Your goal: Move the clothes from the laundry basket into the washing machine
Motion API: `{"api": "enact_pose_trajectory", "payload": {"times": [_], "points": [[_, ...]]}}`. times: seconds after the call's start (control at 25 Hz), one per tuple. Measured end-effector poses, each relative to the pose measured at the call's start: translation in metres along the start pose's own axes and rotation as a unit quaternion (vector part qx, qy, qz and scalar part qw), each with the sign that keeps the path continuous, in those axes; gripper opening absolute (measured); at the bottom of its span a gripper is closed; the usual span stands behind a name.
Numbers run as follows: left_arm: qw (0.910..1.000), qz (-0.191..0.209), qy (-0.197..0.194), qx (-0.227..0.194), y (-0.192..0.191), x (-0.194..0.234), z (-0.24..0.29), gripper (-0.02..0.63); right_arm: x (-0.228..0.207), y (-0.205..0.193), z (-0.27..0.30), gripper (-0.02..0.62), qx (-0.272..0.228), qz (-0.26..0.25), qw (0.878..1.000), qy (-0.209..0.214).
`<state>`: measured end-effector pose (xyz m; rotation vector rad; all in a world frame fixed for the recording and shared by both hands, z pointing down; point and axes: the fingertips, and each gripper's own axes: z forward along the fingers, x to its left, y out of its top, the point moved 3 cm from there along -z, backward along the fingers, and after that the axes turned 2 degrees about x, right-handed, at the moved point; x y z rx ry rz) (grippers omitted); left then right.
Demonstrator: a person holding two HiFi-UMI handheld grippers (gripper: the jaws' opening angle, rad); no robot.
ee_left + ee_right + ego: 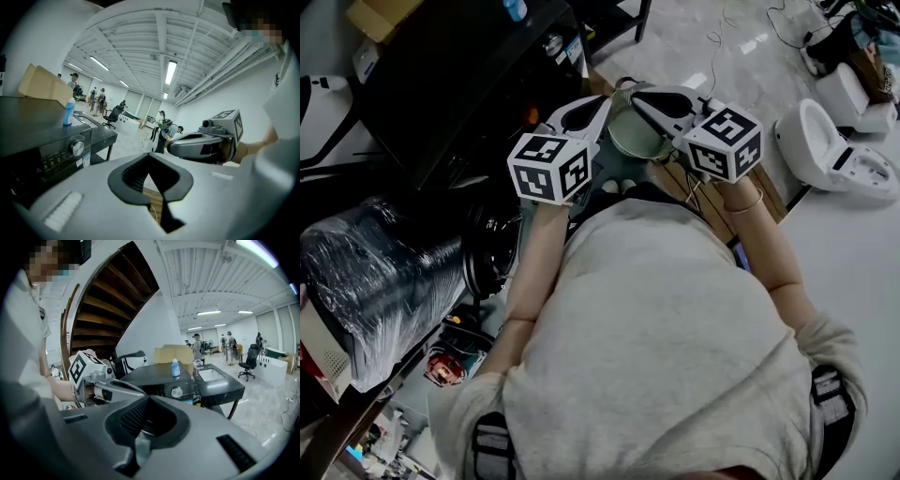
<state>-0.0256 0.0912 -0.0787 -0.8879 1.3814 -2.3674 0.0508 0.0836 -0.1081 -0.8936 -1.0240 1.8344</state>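
The black washing machine (161, 378) is standing ahead, off to the person's left. Just below the gripper tips a round grey tub (636, 139) is sitting on the floor. The left gripper (149, 155) and right gripper (147, 398) are hovering side by side, each with jaws pressed together. A blue bottle (175, 367) is resting on the machine.

This is a big open test lab or workshop hall. It has a ribbed white ceiling (140, 42) with strip lights (170, 71) and a polished pale floor (712, 47). People (161, 124) stand beyond an office chair (247, 363). There is a wooden staircase (110, 301), a black washing machine (159, 376) and a toilet (825, 150) standing loose on the floor.
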Motion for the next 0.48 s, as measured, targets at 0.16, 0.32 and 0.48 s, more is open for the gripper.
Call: {"api": "enact_pose_trajectory", "payload": {"times": [0.16, 0.32, 0.48], "points": [[0.9999, 0.0, -0.011, 0.007, -0.005, -0.008, 0.006, 0.009, 0.002, 0.001, -0.003, 0.008, 0.012, -0.016, 0.999, 0.026], [0.9998, 0.0, -0.018, 0.009, -0.005, -0.014, 0.006, 0.009, 0.007, 0.006, -0.008, 0.008, 0.021, -0.033, 0.999, 0.038], [0.9999, -0.003, -0.017, 0.0, 0.0, -0.015, 0.009, 0.009, 0.002, 0.015, -0.014, 0.008, 0.022, -0.047, 0.998, 0.044]]}}
